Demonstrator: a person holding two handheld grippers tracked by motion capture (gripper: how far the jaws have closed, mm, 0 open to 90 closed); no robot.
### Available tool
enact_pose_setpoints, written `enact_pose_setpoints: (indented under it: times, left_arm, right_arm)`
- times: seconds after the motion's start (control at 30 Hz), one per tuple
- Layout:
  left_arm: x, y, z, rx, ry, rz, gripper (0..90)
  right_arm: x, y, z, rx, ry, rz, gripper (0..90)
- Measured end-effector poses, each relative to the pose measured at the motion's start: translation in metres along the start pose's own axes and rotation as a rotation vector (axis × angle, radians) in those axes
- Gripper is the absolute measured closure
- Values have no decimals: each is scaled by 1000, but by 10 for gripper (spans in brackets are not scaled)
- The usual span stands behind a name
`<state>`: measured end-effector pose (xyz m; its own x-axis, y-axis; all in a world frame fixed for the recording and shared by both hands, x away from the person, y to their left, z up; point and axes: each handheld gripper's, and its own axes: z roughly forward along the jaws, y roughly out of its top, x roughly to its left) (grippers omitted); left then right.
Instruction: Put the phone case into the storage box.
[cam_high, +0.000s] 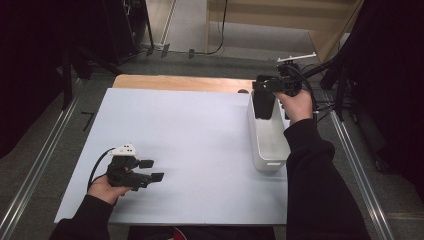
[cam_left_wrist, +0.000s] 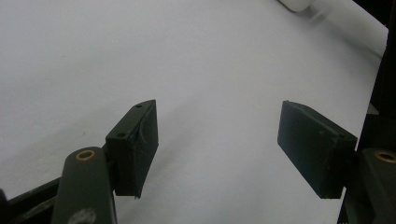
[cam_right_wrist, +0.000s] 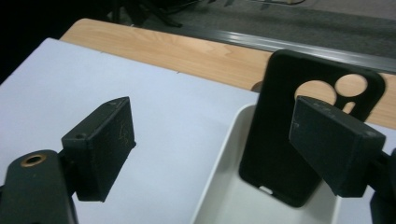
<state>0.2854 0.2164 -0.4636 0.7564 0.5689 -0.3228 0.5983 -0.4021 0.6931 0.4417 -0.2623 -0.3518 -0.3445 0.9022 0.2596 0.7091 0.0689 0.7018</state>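
A black phone case (cam_high: 263, 107) with round camera cut-outs stands on end in the far end of a white bin (cam_high: 267, 162). My right gripper (cam_high: 265, 89) hovers just over the top of the case. In the right gripper view the case (cam_right_wrist: 275, 135) rises from the bin (cam_right_wrist: 219, 186), partly behind the right-hand jaw. The right gripper (cam_right_wrist: 215, 116) has its jaws wide apart, and the left-hand jaw is far from the case. My left gripper (cam_high: 152, 170) rests low over the white table sheet (cam_high: 200, 150) at the near left. It (cam_left_wrist: 217, 135) is open with nothing between its jaws.
The white sheet covers a wooden table, whose bare wood (cam_high: 180, 82) shows along the far edge. Metal floor rails (cam_high: 35, 175) run along both sides of the table. Dark stands and cables (cam_high: 340, 85) crowd the far right beside the bin.
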Motion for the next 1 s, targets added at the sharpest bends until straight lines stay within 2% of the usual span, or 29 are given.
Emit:
enact_pose_setpoints:
  times: [0.23,0.33,0.47,0.6,0.87,1.0]
  left_arm:
    - [0,0,0,-1,-1,1,285]
    - [0,0,0,-1,-1,-1,285]
    - [0,0,0,-2,-2,0,285]
    - [0,0,0,0,-2,-1,285]
    - [0,0,0,1,-4,0,285]
    - [0,0,0,2,-3,1,285]
  right_arm:
    - [10,-9,-4,14,62,-4,129]
    - [14,-13,-5,31,77,-13,131]
    - [20,-18,-7,36,82,-51,134]
    - [25,-25,-6,44,86,-70,182]
    - [35,-41,-5,39,150,-85,200]
    - [38,-48,-3,39,164,-96,218]
